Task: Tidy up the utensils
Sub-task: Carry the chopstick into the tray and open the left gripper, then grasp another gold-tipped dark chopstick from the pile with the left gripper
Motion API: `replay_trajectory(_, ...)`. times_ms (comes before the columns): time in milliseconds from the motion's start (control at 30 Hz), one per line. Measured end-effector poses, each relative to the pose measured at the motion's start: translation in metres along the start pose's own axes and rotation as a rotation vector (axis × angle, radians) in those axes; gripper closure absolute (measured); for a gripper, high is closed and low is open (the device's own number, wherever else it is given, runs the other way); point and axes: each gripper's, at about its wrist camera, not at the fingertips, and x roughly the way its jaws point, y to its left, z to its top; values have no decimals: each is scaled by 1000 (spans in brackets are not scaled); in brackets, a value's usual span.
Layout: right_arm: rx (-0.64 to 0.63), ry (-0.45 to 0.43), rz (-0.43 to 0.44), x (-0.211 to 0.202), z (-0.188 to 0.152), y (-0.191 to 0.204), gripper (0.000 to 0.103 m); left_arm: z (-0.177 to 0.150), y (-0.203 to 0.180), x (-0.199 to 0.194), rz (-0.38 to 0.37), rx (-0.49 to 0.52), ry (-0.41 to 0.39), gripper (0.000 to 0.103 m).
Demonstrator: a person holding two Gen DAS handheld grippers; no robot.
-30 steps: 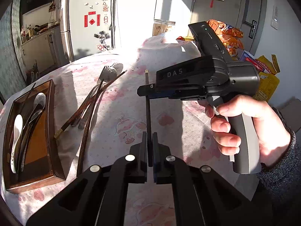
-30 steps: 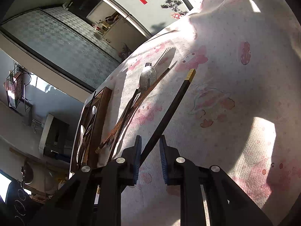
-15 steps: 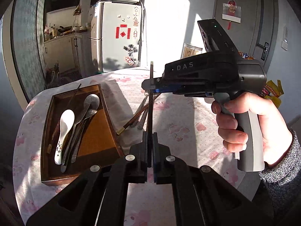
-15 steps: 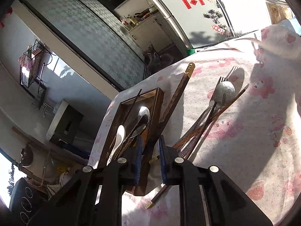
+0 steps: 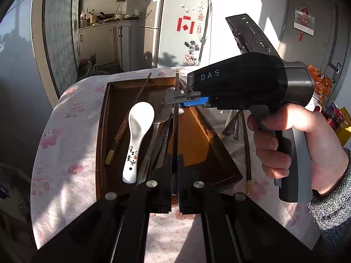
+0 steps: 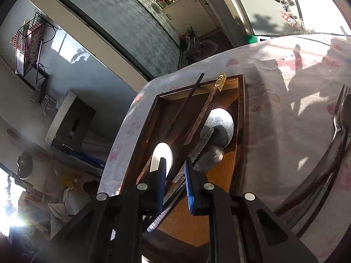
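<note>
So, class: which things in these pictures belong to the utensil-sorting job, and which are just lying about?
Belonging to the job:
- held chopstick
- wooden tray
- white spoon in the tray
- loose fork on the cloth
- left gripper, right gripper

Just lying about:
- fridge
- snack packets
- wall basket

One white spoon (image 5: 136,140), one wooden tray (image 5: 221,153).

"DAS" on right hand-held gripper (image 5: 175,96)

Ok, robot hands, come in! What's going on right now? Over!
Left gripper and right gripper both shut on one chopstick. Chopstick over wooden tray. White spoon and metal spoons lie underneath.
</note>
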Motion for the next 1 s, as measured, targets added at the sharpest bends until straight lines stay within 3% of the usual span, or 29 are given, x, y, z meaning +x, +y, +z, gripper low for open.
replay_trajectory(100,-1,18,-1,8,2,0,84,0,9,7,5,-18,8,98)
replay_trajectory(200,-8,13,8,1,-1,0,69,0,13,13,21,-22,15,98)
replay_trajectory(267,-15,-2,18,-11,-3,0,59,1,16,17,23,-27,24,98)
replay_trajectory(500,-85,-92,-10,-84,-8,-12,48,-1,16,28,76,-10,53,96)
replay_trajectory(567,-95,-116,-34,-103,-10,-21,43,-1,19,28,106,-16,45,87)
replay_trajectory(633,-99,-137,-59,-120,-13,-33,41,1,19,24,131,-14,24,44)
replay_trajectory(800,-67,-165,-72,-145,-25,-65,37,6,6,5,150,9,-32,35)
replay_trajectory(1000,-9,-163,-58,-150,-37,-98,36,7,-65,2,-35,148,-48,34)
